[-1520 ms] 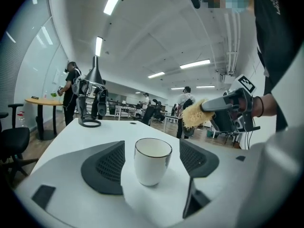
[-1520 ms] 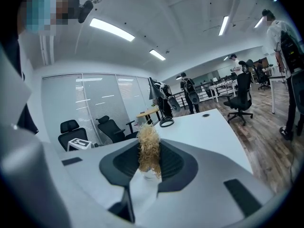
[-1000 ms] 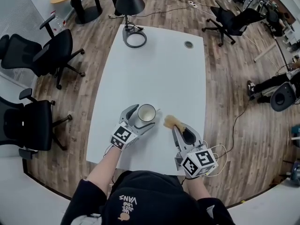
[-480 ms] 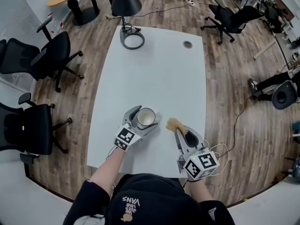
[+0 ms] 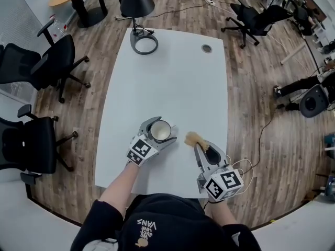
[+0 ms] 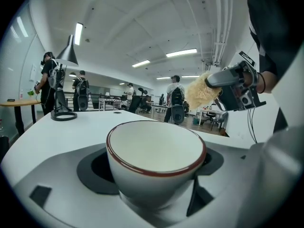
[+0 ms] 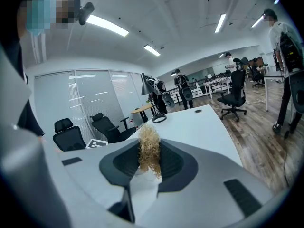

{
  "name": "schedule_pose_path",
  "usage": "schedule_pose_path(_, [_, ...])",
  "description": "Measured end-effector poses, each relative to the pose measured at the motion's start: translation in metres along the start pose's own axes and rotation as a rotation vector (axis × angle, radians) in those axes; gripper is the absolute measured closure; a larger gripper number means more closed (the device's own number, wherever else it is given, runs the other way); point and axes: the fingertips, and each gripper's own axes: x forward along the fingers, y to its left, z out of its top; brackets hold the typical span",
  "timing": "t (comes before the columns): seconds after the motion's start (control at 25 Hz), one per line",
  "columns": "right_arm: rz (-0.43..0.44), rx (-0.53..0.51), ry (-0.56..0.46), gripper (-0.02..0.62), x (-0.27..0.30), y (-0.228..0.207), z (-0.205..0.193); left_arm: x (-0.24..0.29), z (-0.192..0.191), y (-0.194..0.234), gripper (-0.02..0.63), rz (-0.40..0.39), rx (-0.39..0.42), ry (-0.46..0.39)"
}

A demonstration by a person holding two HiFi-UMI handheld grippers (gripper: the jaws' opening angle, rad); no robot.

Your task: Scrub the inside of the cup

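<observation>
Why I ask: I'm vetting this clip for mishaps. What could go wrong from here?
1. The left gripper clamps the cup only by its rounded body, so pushing inside could twist it or make it slip.
2. The right gripper pinches just the lower part of the loose tan scrubber, which could bend or pull free.
3. Going in, its hard jaws might knock the rim.

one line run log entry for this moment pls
left tongs: shut on cup | right tongs: shut on scrubber | scrubber: right of cup, apart, not yet inside | phase: pre-scrub
</observation>
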Motion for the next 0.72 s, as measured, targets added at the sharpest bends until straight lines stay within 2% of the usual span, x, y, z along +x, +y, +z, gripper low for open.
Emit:
schedule_pose_path(0.32, [0.023,-0.010,0.008,0.503,0.004,0.005,0.001,0.001,0.000,0.003,0.173,0.037,0.000,0.010])
schedule_pose_path(0.52, [0.022,-0.016,-0.003,0.503,0.002,0.004,0.004,-0.004,-0.001,0.003,0.175,0.056,-0.069,0.024])
schedule_pose_path(0.72, [0.040,-0.015,-0.023,0.503,0.002,0.010,0.013,-0.020,0.013,-0.001,0.175,0.084,-0.045,0.013])
